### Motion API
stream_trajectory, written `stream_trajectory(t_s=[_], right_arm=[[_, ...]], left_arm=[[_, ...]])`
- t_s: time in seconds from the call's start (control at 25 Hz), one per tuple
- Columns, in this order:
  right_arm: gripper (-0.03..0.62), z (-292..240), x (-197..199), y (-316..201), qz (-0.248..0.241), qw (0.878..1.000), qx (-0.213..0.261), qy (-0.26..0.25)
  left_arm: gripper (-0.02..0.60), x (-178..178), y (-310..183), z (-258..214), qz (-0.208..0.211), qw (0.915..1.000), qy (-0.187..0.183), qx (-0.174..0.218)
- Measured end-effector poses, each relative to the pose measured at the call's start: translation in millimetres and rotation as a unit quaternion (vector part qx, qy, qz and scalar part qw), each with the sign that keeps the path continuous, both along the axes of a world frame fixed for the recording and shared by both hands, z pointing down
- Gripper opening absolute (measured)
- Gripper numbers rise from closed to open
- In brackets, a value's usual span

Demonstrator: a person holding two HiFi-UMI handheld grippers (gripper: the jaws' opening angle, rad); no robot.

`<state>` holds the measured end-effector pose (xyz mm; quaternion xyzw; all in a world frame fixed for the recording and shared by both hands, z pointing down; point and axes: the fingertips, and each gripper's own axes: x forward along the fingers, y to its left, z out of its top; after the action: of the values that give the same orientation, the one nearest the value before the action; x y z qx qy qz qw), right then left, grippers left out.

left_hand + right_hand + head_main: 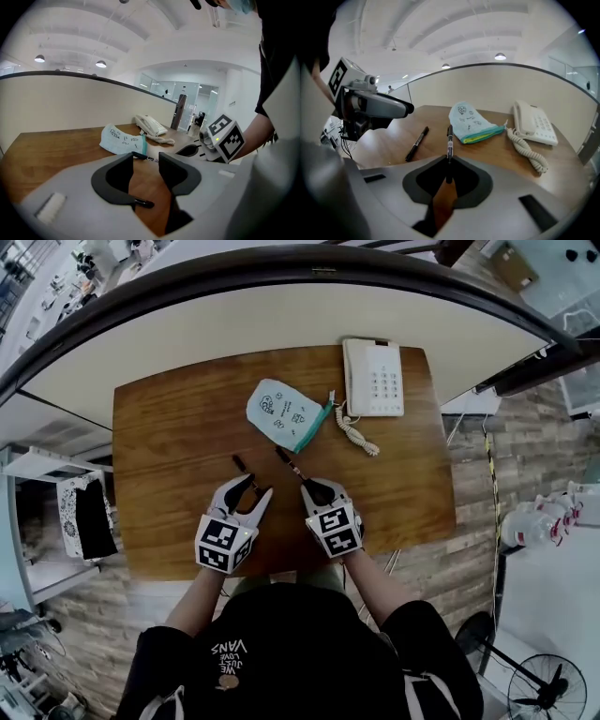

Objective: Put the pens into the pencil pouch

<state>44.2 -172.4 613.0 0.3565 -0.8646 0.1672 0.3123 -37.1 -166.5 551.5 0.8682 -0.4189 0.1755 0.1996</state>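
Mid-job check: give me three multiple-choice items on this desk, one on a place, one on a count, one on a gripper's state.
1. Where does the pouch lie relative to the telephone? A. on top of it B. beside it on the table C. under it
2. How many pens are in view? A. one B. two C. four
3. The right gripper is: A. shut on a pen B. open, empty C. shut on the pouch
Answers: 1 B, they lie side by side on the wood. 2 B, one held pen, one loose pen. 3 A, its jaws clamp the held pen.
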Motion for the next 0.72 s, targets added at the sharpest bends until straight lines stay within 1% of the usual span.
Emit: stream_trajectory(t_s=[0.24, 0.44, 0.52, 0.64, 0.72], right_arm=[[0.044, -13.2, 38.8, -5.2, 0.043, 0.999, 0.005, -0.009], [0.044, -19.1, 68.1, -12.6, 0.066, 0.998, 0.014, -0.010], [0.044, -19.5, 79.0, -14.5, 0.072, 0.997, 0.013, -0.008], [0.044, -18.4, 94.0, -16.4, 0.075, 0.997, 0.010, -0.006], [0.044, -15.5, 102.7, -16.6, 0.074, 0.997, 0.004, -0.003]], left_arm=[[0.155, 30.0, -30.2, 1.2, 0.029, 0.9992, -0.020, 0.017], [0.155, 53.6, -51.1, 13.3, 0.050, 0.9978, -0.039, 0.021], [0.155, 62.1, -60.0, 18.4, 0.057, 0.9965, -0.056, 0.025], [0.155, 73.5, -68.7, 37.8, 0.075, 0.9928, -0.090, 0.025], [0.155, 79.0, -77.2, 49.1, 0.076, 0.9909, -0.108, 0.025]])
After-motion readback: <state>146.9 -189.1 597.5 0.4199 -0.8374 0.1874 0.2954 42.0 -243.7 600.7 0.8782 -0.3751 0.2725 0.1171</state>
